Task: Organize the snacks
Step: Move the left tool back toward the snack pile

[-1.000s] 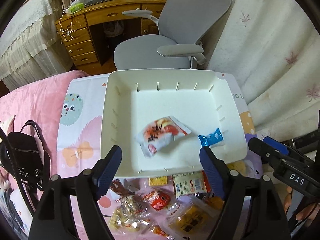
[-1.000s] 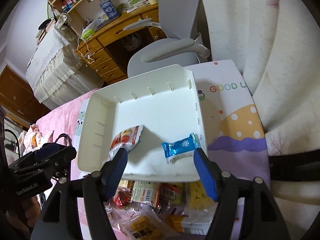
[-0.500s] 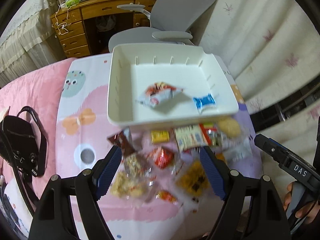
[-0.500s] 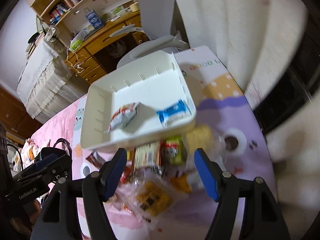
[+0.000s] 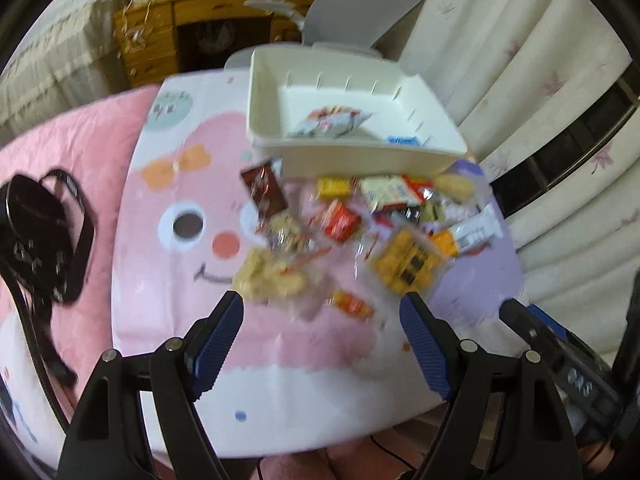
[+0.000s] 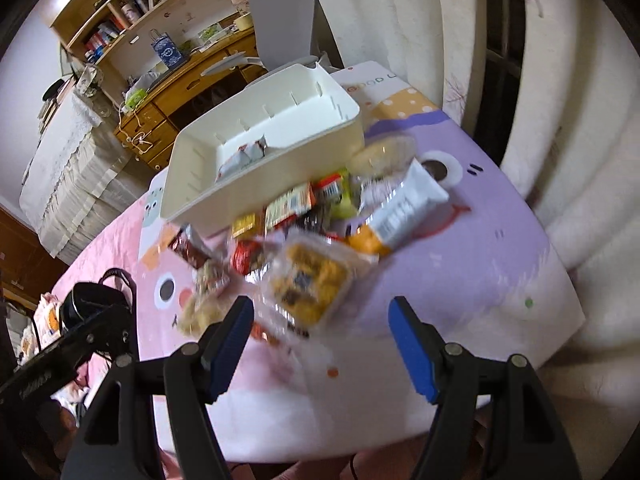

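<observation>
- Both grippers have pulled back nearer; the snack pile (image 5: 344, 236) now lies beyond the fingers.
- Left gripper (image 5: 320, 320) wide, empty.
- Right gripper (image 6: 322, 324) wide, empty.
- White bin (image 5: 360, 160) sits far, holding two packets.

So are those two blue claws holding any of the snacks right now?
No. The left gripper and the right gripper both stand open with nothing between their fingers, and the snack pile lies untouched on the mat.

Black bag (image 5: 44, 236), grey chair (image 5: 360, 4), desk (image 5: 192, 28)
</observation>
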